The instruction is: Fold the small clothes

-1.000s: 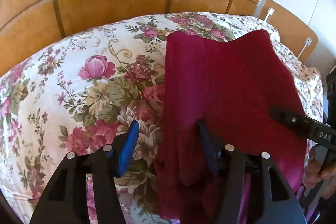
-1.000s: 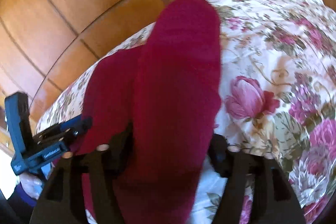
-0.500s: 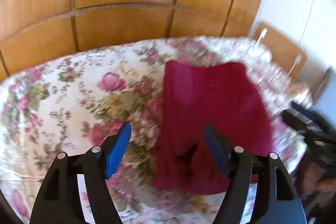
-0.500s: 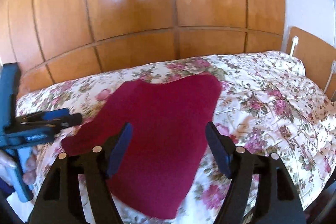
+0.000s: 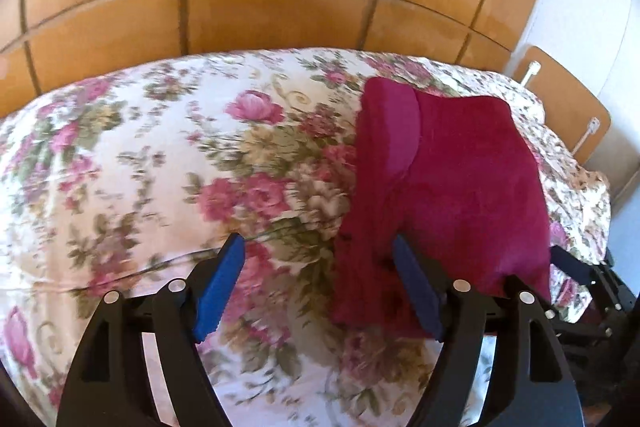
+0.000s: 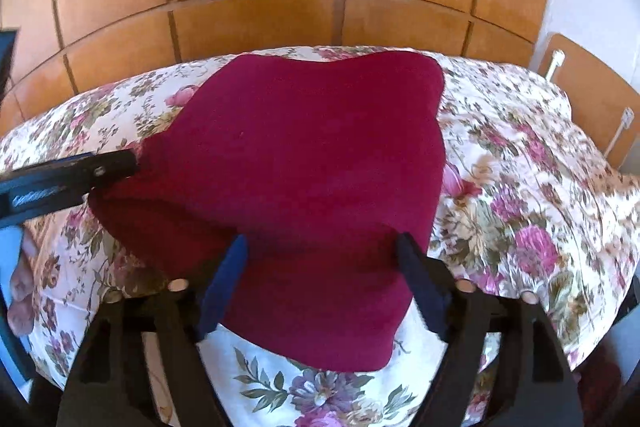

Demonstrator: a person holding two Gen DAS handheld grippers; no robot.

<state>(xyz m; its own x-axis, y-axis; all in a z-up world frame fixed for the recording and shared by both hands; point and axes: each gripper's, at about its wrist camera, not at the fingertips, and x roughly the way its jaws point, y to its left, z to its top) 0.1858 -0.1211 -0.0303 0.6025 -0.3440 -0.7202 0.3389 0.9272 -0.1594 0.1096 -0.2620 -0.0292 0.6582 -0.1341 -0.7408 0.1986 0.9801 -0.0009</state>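
Garment: released, now lying folded on floral bedspread
Left gripper: jaws spread, empty
Right gripper: likewise
Fold: apparently done

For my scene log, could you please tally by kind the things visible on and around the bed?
Folded crimson knit garment: 1
Floral quilted bedspread: 1
Wooden panelled wardrobe wall: 1
Black two-finger tools with blue pads: 2, left and right, both open
Total: 5
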